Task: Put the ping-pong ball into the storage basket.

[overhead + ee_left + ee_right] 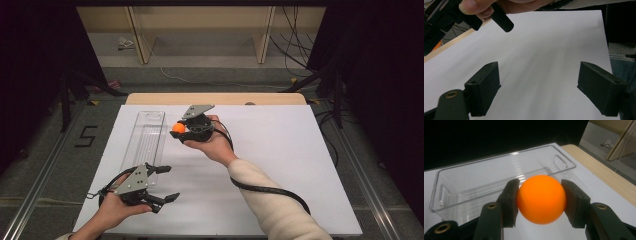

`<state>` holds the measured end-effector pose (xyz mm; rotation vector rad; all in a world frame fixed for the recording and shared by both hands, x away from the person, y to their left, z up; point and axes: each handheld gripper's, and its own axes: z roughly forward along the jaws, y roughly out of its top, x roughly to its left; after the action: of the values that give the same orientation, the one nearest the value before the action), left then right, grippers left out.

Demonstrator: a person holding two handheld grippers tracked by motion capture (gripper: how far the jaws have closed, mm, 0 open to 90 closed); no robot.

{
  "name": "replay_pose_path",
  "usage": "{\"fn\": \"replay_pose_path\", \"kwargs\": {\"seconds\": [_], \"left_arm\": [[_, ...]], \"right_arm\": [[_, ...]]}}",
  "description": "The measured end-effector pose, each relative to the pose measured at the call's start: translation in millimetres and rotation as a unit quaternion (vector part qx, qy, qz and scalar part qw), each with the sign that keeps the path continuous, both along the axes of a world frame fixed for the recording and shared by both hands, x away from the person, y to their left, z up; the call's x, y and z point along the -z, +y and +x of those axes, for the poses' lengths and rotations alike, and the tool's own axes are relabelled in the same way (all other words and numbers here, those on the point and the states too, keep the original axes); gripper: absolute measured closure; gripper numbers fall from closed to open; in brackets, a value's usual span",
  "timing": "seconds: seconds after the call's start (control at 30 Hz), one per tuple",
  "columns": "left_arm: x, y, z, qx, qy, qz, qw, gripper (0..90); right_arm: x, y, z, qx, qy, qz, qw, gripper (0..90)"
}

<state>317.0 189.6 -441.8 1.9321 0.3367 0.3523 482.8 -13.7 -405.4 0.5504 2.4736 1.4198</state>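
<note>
The right gripper pinches the orange ball between both pads, held above the white sheet just beside the clear plastic bin. The left gripper rests near the bin's end, jaws spread, nothing between them.

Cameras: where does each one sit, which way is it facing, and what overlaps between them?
High view: above the person's side, looking forward and down on the white table; both forearms, left hand-held gripper, right hand-held gripper.
Left gripper view: on the left hand-held gripper, facing across the bare table; open jaws, the other hand.
Right gripper view: on the right hand-held gripper, facing the clear bin; jaws clamp the orange ball.
Shared: high and right gripper views show ball and bin.
</note>
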Motion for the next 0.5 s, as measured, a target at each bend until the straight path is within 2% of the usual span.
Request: {"fn": "replay_pose_path", "kwargs": {"seconds": [0.5], "left_arm": [[0.2, -0.4, -0.1, 0.0, -0.001, 0.001, 1.0, 17.5]], "right_arm": [[-0.1, 6.6, 1.9, -0.003, 0.0, 0.002, 1.0, 51.5]]}}
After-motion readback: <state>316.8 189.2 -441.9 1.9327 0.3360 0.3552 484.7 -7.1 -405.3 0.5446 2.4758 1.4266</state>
